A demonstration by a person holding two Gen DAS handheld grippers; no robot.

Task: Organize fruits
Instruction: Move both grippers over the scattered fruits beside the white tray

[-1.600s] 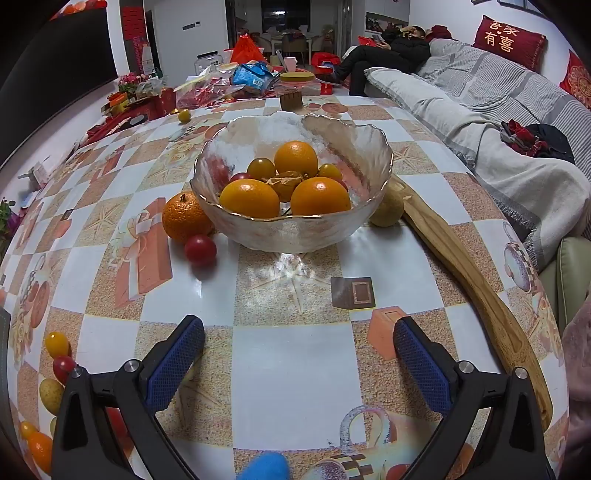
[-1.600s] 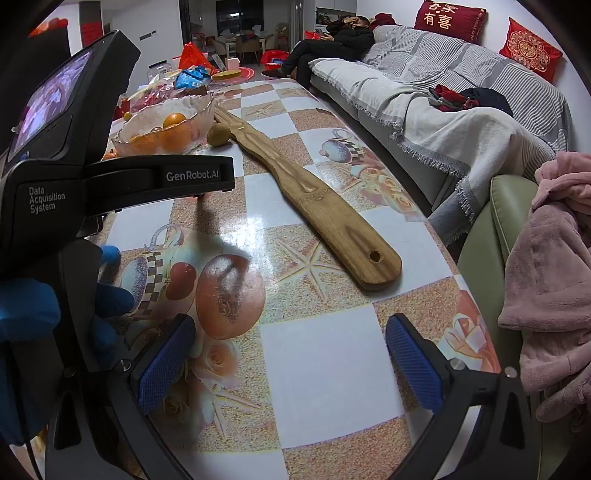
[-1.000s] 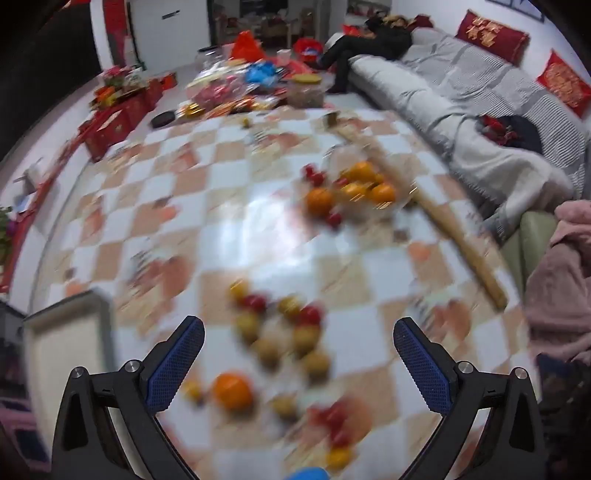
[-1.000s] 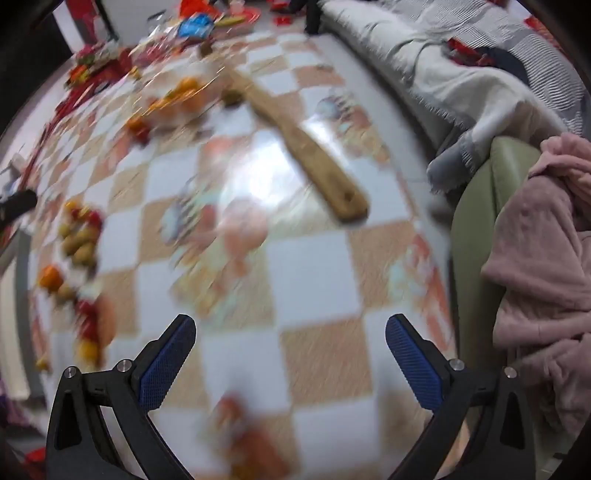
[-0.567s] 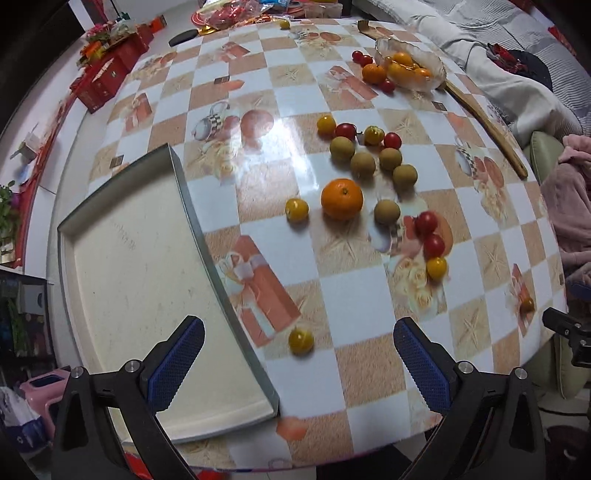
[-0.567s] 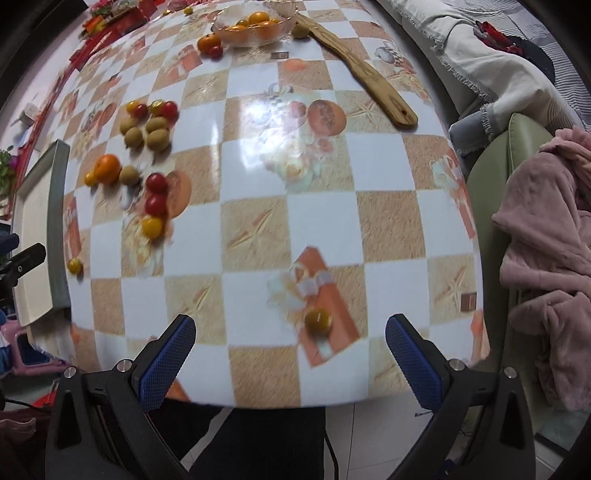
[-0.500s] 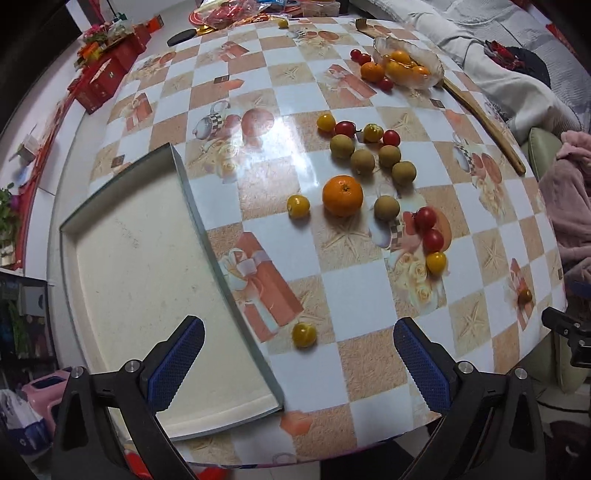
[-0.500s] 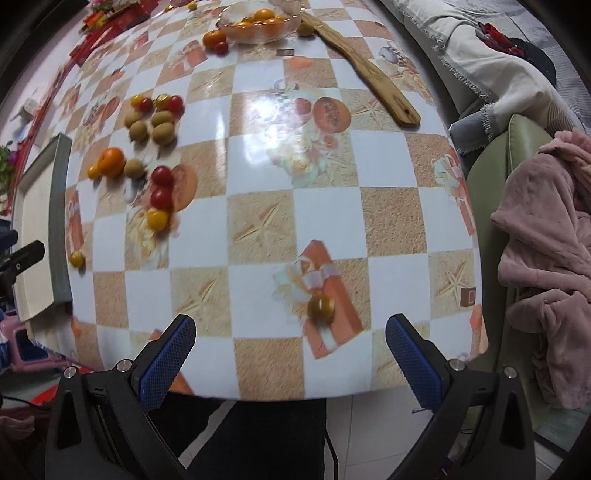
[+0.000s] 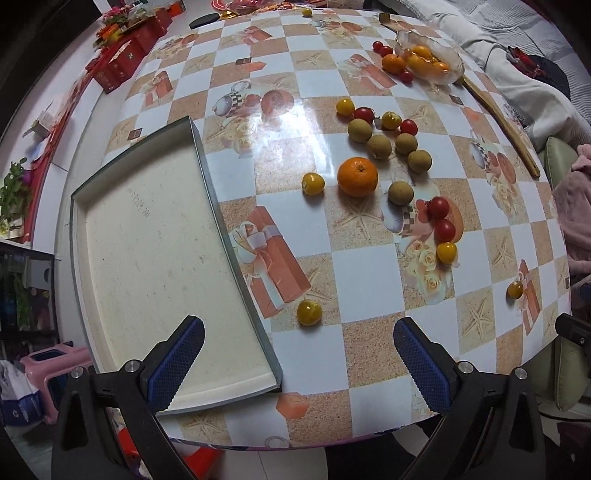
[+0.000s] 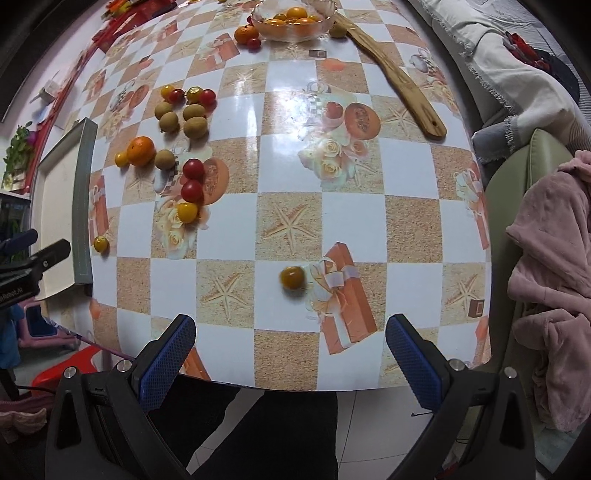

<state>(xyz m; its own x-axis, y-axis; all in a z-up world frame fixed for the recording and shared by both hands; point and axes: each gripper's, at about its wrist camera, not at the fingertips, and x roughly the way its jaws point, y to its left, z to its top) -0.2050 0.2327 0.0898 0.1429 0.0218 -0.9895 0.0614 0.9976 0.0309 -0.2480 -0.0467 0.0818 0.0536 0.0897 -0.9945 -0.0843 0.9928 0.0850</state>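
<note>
Loose fruit lies on the checked table: an orange [image 9: 357, 176] [image 10: 140, 150], several brown longans [image 9: 379, 146], red cherry tomatoes [image 9: 438, 207] [image 10: 193, 168] and small yellow fruits. One yellow fruit [image 9: 309, 312] sits near the shallow cream tray [image 9: 147, 258], another [image 10: 292, 277] lies alone near the front edge. A glass bowl [image 9: 432, 55] [image 10: 293, 18] of oranges stands far back. My left gripper [image 9: 295, 363] hovers open high over the tray's corner. My right gripper [image 10: 290, 352] hangs open over the table's front edge. Both hold nothing.
A long wooden paddle [image 10: 395, 77] lies at the right, running back toward the bowl. A pink blanket [image 10: 550, 295] and a green cushion sit past the table's right edge. Red boxes [image 9: 122, 55] line the far left. Dark trousers show below the front edge.
Both grippers have pulled far back and up from beside the bowl to a high view over the whole table. In the last half second they have crept a little closer.
</note>
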